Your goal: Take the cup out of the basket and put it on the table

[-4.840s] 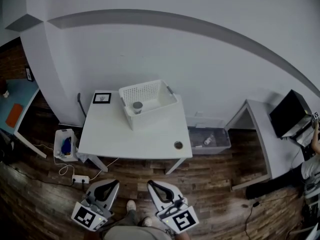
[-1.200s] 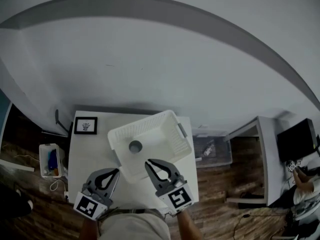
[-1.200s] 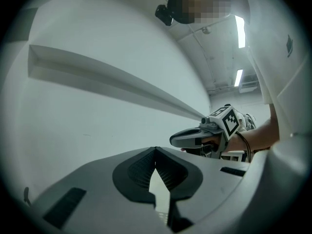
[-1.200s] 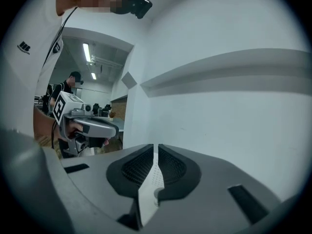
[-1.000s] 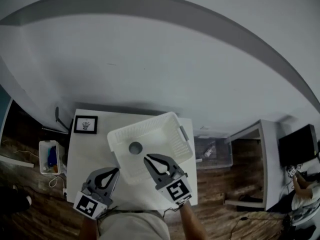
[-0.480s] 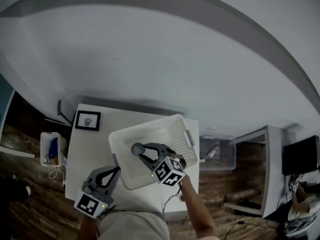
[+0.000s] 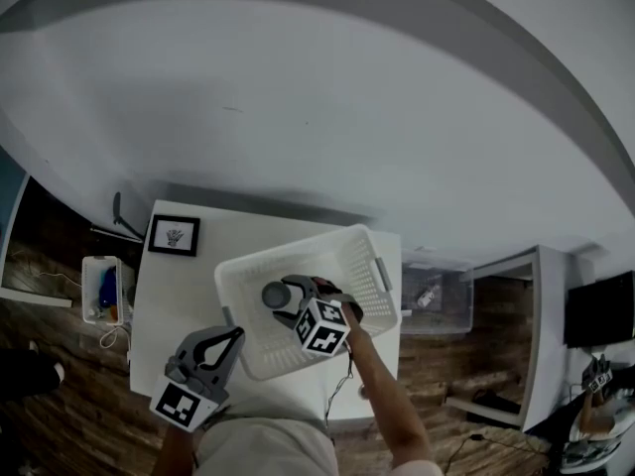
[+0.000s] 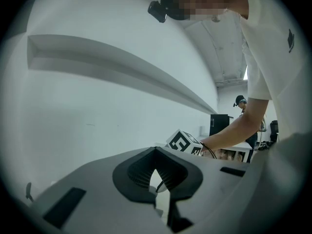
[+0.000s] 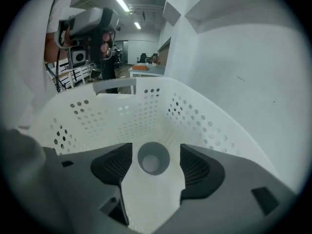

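A lab-like workroom: bare white wall (image 7: 298,97), plain desks (image 7: 552,335), a monitor (image 7: 598,310), ceiling strip lights (image 9: 121,3).

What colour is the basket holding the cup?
The basket is white, perforated; right gripper view shows it best.

No word or number is legible; the left gripper (image 7: 235,335) cube (image 7: 181,405) and the right gripper (image 7: 286,301) cube (image 7: 322,327) show only black-and-white square marker patterns.

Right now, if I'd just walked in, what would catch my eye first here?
A white perforated basket sits on the white table, with one small grey cup upright inside it. The right gripper reaches down into the basket; its jaws have just been opening and stand either side of the cup without touching it.
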